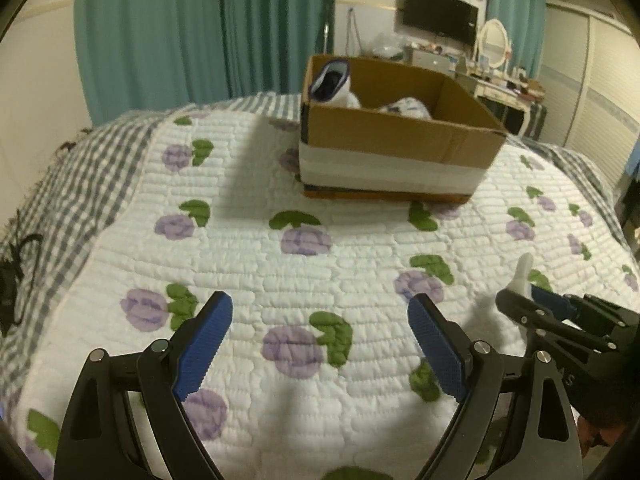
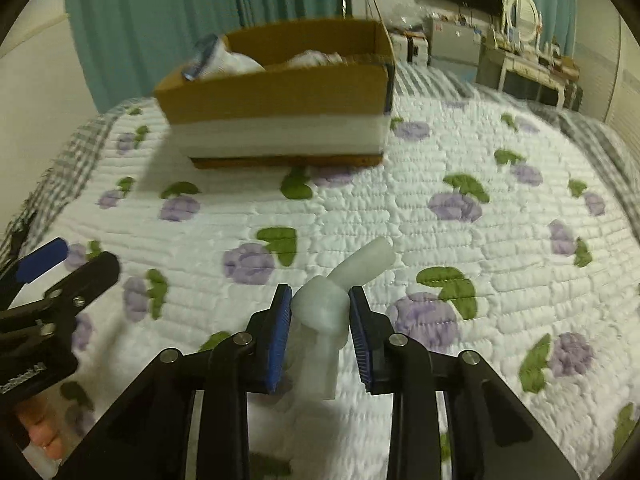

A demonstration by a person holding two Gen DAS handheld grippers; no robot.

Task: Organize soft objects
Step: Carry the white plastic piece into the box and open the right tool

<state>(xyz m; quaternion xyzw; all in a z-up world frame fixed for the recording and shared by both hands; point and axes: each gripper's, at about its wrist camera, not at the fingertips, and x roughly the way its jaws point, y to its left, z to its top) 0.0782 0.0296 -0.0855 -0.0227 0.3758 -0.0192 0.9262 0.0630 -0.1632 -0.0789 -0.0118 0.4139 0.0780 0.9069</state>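
Observation:
A knotted white sock (image 2: 324, 312) sits between the blue pads of my right gripper (image 2: 320, 300), which is shut on it just above the quilt; one end sticks up and right, the other hangs down. From the left wrist view the same gripper (image 1: 532, 300) shows at the right with the sock's white tip (image 1: 523, 270) poking up. My left gripper (image 1: 320, 312) stands open over the flowered quilt with nothing between its fingers. A cardboard box (image 1: 400, 136) (image 2: 276, 100) rests at the far side of the bed and holds white and dark-trimmed soft items (image 1: 334, 84).
The bed is covered by a white quilt (image 1: 280, 184) with purple flowers and a grey checked border. Teal curtains (image 1: 180, 28) hang behind. A dressing table with a mirror (image 1: 494, 40) and a wall screen stand at the back right. A hand (image 2: 36, 432) shows at lower left.

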